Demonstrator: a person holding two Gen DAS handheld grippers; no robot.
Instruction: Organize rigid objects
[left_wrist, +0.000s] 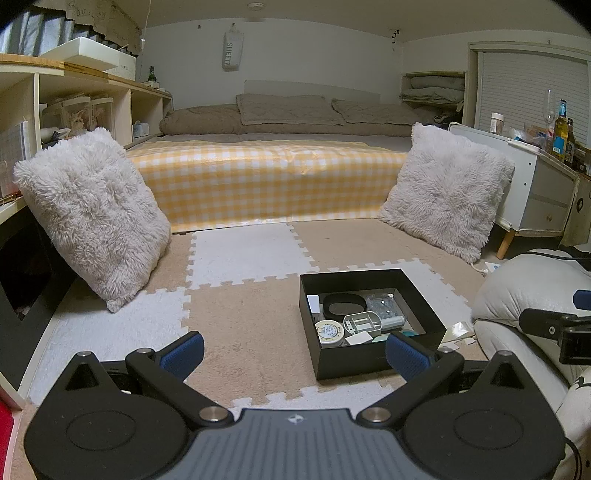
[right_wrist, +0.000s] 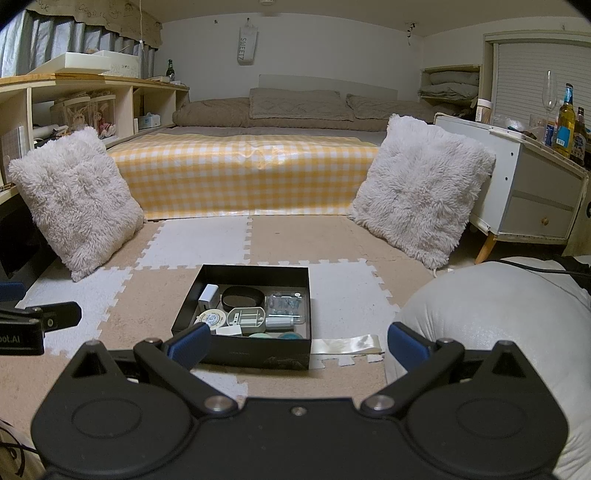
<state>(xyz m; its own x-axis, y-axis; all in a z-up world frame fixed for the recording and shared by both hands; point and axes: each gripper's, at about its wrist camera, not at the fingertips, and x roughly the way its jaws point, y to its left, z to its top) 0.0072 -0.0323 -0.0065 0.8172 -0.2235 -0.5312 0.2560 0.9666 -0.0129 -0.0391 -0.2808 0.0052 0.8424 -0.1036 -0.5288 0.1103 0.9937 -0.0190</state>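
Observation:
A black open box (left_wrist: 373, 356) (right_wrist: 258, 356) sits on the foam floor mat. Inside lie several small rigid items: a white adapter (right_wrist: 207, 295), a black oval case (right_wrist: 242, 298), a clear plastic case (right_wrist: 287, 303), a round white tin (right_wrist: 212, 318) and a grey plastic part (right_wrist: 246, 318). My left gripper (left_wrist: 293, 350) hovers open, low over the mat, left of and in front of the box, its right finger near the box's front wall. My right gripper (right_wrist: 299, 343) is open too, just in front of the box. Neither holds anything.
Two fluffy white cushions (left_wrist: 92, 218) (left_wrist: 447, 192) lean at either side in front of a bed with a yellow checked cover (left_wrist: 266, 184). A person's light-clothed knee (right_wrist: 498, 314) is at the right. A white cabinet (right_wrist: 535, 195) carries bottles and a glass. Shelves run along the left.

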